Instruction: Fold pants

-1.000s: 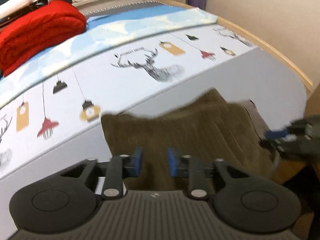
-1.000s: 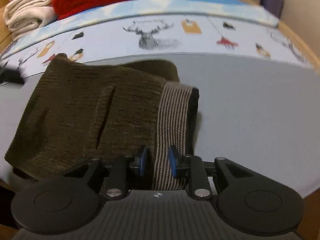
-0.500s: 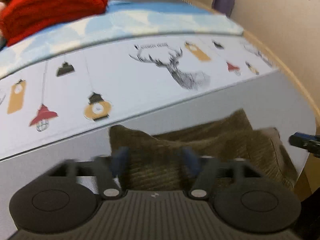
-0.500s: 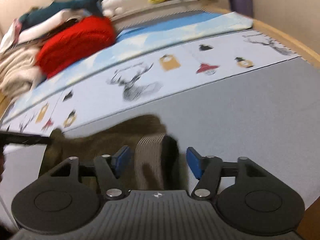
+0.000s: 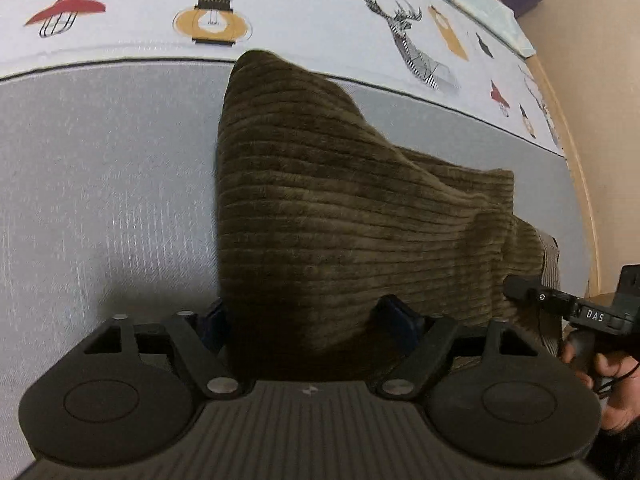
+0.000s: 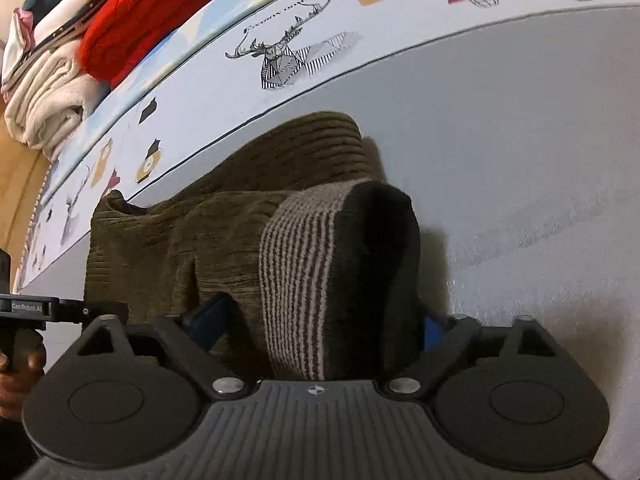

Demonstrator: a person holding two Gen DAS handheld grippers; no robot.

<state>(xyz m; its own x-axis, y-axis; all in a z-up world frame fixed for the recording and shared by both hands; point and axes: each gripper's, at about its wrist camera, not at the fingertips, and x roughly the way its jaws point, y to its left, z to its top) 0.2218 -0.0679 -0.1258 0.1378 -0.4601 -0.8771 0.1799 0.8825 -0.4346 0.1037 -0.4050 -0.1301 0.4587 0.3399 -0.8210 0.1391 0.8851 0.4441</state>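
Both grippers, left gripper [image 5: 308, 322] and right gripper [image 6: 320, 324], had just spread their fingers astride the folded pants [image 5: 340, 208] on the bed [image 5: 100, 160], apparently releasing; smoothing probably came next

My left gripper [image 5: 308, 316] body hides the near edge of the pants [image 5: 340, 208]. Right view: striped waistband [image 6: 300, 264] covers the right pad; red blanket [image 6: 160, 12] is cropped at the top.

A grey bed [image 5: 100, 184] is carrying folded pants [image 5: 340, 216], lying between both jaws, printed sheet [image 6: 400, 12] lying beyond.
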